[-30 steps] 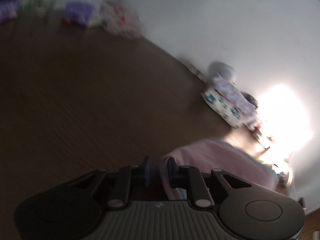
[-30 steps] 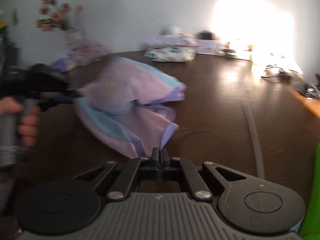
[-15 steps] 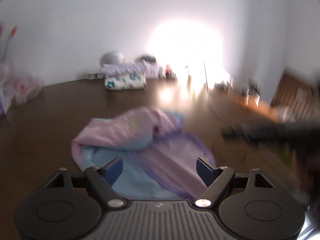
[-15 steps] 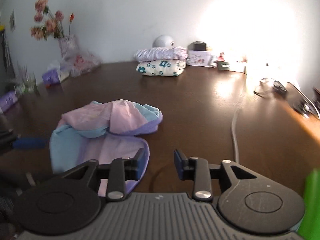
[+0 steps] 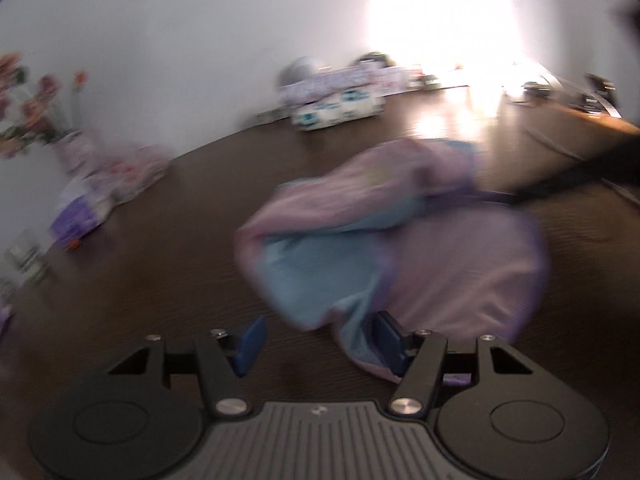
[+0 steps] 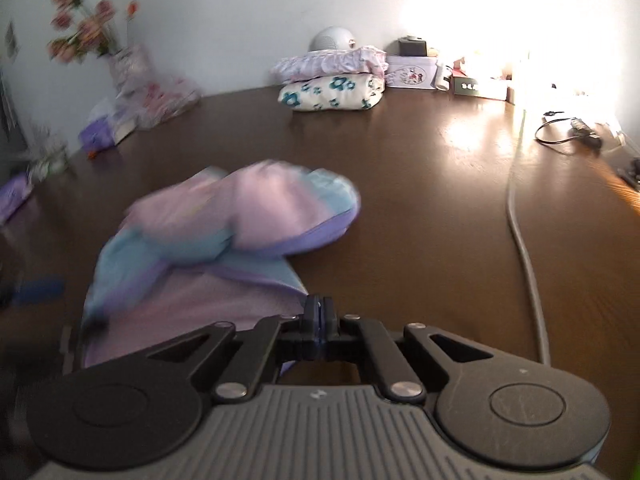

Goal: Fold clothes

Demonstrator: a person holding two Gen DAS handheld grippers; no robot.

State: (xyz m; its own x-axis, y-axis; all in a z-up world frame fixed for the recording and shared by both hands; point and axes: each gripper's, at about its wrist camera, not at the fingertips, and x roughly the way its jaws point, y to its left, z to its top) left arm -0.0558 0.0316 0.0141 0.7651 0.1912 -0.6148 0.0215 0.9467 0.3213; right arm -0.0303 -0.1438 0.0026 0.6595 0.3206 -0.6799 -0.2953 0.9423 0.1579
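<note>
A crumpled pink, light-blue and purple garment (image 5: 400,240) (image 6: 248,216) lies on the dark wooden table (image 6: 420,200). My left gripper (image 5: 320,342) sits at its near edge. Its jaws are closing, with a fold of blue cloth against the right pad (image 5: 390,342) and the left pad (image 5: 250,344) over bare table. My right gripper (image 6: 318,312) is shut, its tips pinching the garment's purple-trimmed hem at the near right corner. The left wrist view shows it as a dark blurred shape (image 5: 576,172) reaching in from the right. The left gripper's blue pad (image 6: 38,288) shows blurred at the far left.
Two folded garments (image 6: 332,80) are stacked at the back by the wall, with small boxes (image 6: 412,68) beside them. A vase of flowers (image 6: 128,64) and purple packets (image 6: 96,136) stand at the back left. A grey cable (image 6: 524,248) runs along the right side.
The left gripper let go of the garment, rolled level, opened wide and is now narrowing at its near edge. The right gripper opened, then shut on the hem. The garment settled onto the table.
</note>
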